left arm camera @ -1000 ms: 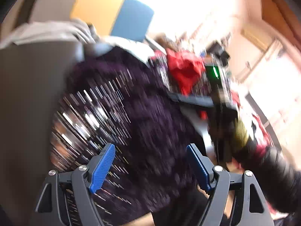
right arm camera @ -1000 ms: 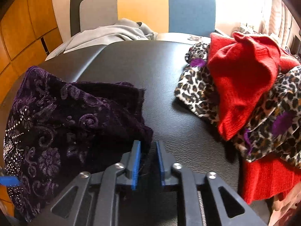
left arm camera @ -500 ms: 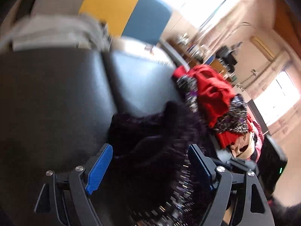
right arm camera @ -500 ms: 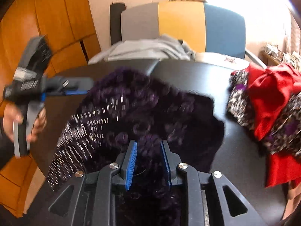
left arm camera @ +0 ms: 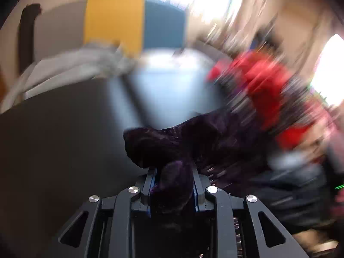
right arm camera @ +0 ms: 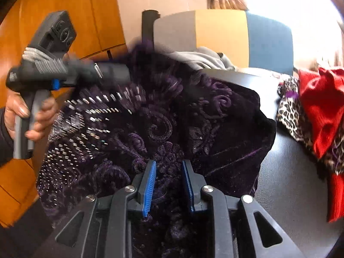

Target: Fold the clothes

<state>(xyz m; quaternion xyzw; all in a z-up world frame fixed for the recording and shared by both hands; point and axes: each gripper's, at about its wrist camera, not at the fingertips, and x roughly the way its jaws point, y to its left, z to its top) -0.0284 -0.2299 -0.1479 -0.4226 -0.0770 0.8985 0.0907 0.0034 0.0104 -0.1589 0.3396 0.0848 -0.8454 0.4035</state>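
Observation:
A dark purple velvet garment (right arm camera: 163,118) with silver studs is lifted off the black table (right arm camera: 290,182). My right gripper (right arm camera: 169,163) is shut on a bunched fold of it at the near edge. In the blurred left wrist view, my left gripper (left arm camera: 174,172) has its jaws closing on another bunch of the purple garment (left arm camera: 193,137), and the cloth fills the gap between the blue pads. In the right wrist view a person's hand (right arm camera: 19,111) holds the left tool at the far left, its front end buried in the cloth's upper edge.
A heap of red clothing (right arm camera: 318,107) and leopard-print clothing (right arm camera: 288,111) lies at the table's right side. A grey garment (right arm camera: 200,58) lies at the far edge, before a grey, yellow and blue chair back (right arm camera: 219,28). Wooden panels (right arm camera: 64,0) line the left.
The left gripper's wide-open jaws have come together on the purple cloth. The right gripper has raised the garment from the table, and it now hangs spread between both tools.

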